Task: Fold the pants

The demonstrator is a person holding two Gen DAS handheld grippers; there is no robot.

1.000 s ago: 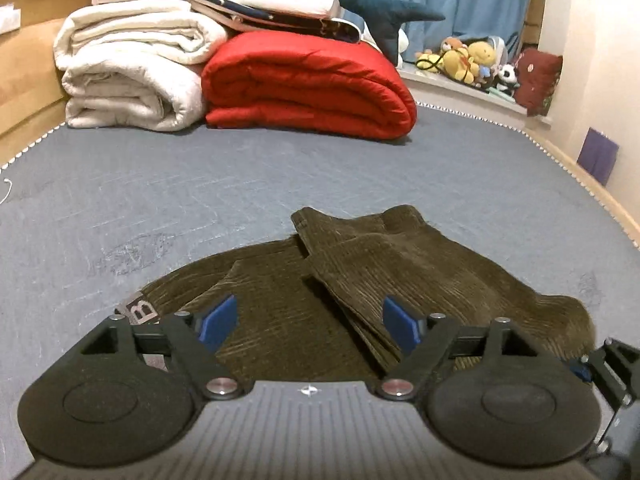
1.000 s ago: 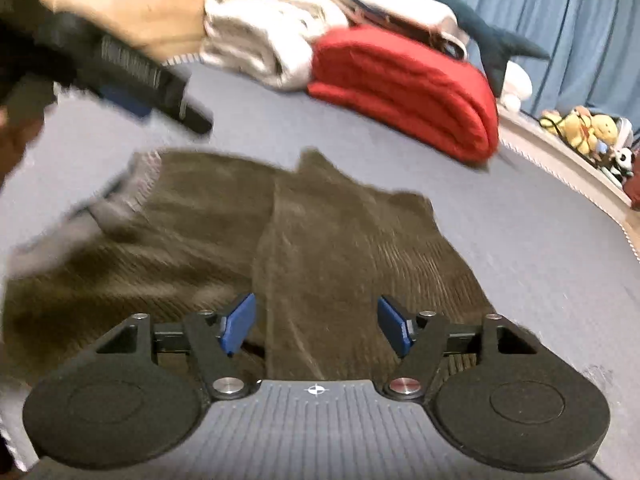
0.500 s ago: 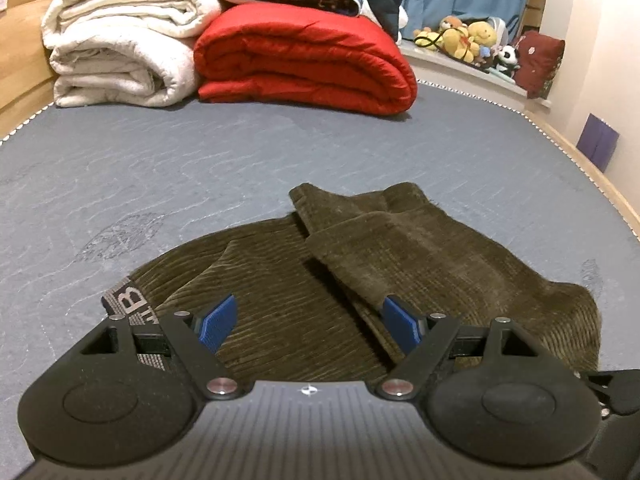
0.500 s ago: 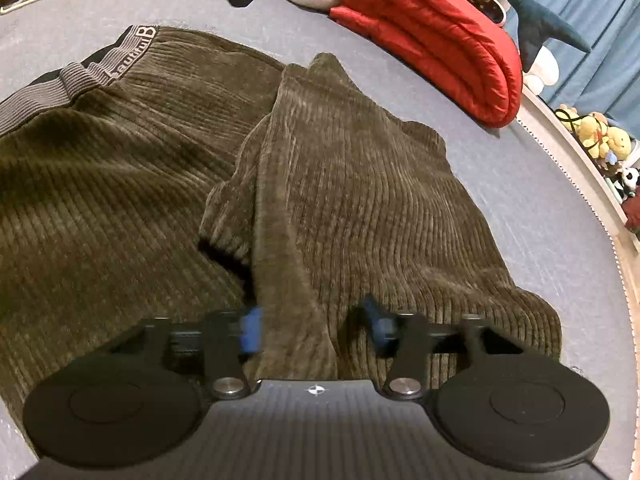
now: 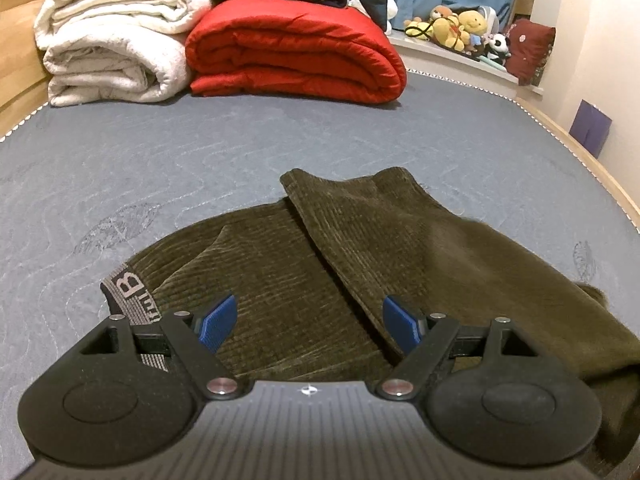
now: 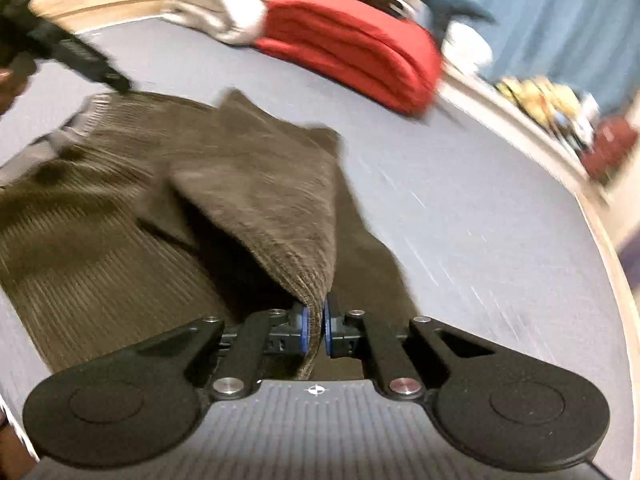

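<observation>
Olive corduroy pants (image 5: 360, 256) lie partly folded on the grey mattress (image 5: 160, 168), their grey lettered waistband (image 5: 128, 292) at the left. My left gripper (image 5: 308, 322) hovers open just above the pants, nothing between its blue pads. In the right wrist view my right gripper (image 6: 315, 326) is shut on the folded edge of a pant leg (image 6: 272, 200), which lifts up off the lower layer in a tent shape. The left gripper (image 6: 80, 60) shows as a blurred black shape at the upper left of that view.
A folded red quilt (image 5: 296, 48) and white blankets (image 5: 116, 40) are stacked at the far end of the mattress. Stuffed toys (image 5: 460, 28) sit on a ledge at the back right. The wooden bed frame (image 5: 592, 160) runs along the right edge.
My right gripper closed on the pant leg's edge and pulled it up and toward the right; the cloth there now lifts and blurs. My left gripper stayed open and almost still.
</observation>
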